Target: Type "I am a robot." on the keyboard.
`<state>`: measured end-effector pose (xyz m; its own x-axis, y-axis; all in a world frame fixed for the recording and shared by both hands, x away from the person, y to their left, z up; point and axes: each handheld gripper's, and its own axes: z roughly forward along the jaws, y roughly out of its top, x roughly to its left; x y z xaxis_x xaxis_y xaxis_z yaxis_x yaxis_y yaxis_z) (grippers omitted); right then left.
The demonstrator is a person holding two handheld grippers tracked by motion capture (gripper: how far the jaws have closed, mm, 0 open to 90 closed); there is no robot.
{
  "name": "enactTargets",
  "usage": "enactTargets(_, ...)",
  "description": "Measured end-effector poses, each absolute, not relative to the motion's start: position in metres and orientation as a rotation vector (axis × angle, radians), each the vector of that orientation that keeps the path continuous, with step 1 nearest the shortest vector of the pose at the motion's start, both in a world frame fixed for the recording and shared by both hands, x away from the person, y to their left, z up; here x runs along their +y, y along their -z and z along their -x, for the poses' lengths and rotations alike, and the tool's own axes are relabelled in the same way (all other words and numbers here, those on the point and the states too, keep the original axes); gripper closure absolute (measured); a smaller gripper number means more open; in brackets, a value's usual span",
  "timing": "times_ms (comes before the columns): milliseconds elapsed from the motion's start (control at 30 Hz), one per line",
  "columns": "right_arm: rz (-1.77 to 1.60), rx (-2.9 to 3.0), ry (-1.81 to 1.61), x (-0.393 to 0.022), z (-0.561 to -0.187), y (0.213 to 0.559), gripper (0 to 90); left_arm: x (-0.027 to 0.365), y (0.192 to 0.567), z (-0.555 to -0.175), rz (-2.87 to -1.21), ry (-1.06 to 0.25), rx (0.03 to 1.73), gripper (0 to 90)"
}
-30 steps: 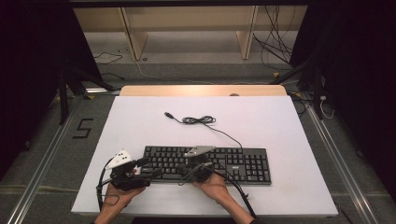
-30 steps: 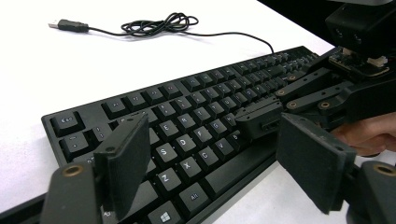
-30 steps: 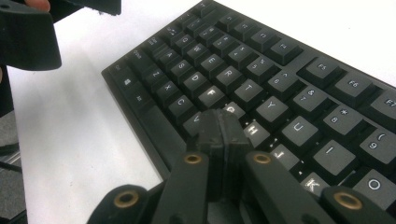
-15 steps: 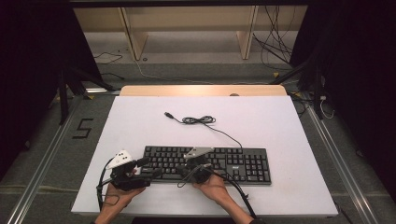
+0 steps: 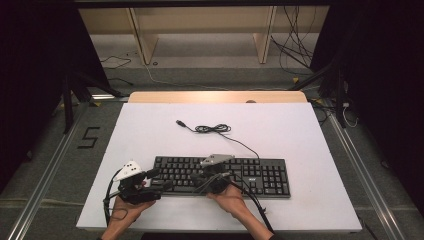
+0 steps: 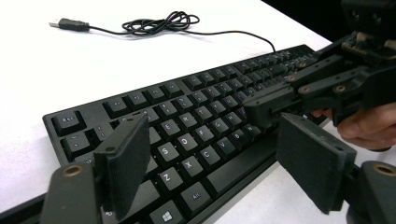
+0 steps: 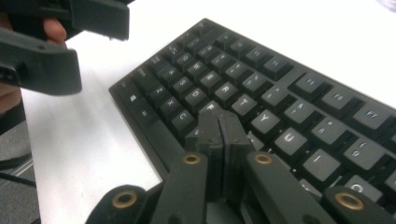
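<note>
Keyboard [image 5: 222, 176] lies near the front edge of the white table [image 5: 300, 130], its cable [image 5: 212, 129] coiled loose behind it. Right gripper [image 7: 218, 128] has jaws pressed together, tip down on the keys around the middle letter rows. Left gripper [image 6: 210, 163] sits spread wide over the keyboard's left end, pinching nothing.

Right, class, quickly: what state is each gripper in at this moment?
Left gripper: open, nothing between its jaws, over the keyboard's left end.
Right gripper: closed, holding nothing, tips down at the keys.
</note>
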<state>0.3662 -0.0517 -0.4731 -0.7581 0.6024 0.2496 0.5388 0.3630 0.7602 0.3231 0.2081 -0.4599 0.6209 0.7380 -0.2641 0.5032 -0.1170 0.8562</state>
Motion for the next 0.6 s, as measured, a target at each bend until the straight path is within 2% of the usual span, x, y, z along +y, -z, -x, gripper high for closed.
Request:
enactTargets(367, -1.084, 2.489, -1.395, -0.062, -0.371, 0.465, 88.5, 0.208, 0.460, -0.323, -1.776, -0.275, 1.008, 25.7)
enactTargets(533, -1.095, 2.471, -1.409, -0.067, -0.374, 0.462, 83.0, 0.208, 0.460, -0.323, -1.776, -0.276, 1.008, 25.7)
enactTargets(600, -1.098, 2.471, -1.415, -0.069, -0.374, 0.461, 77.6, 0.208, 0.460, -0.323, -1.777, -0.277, 1.008, 25.7)
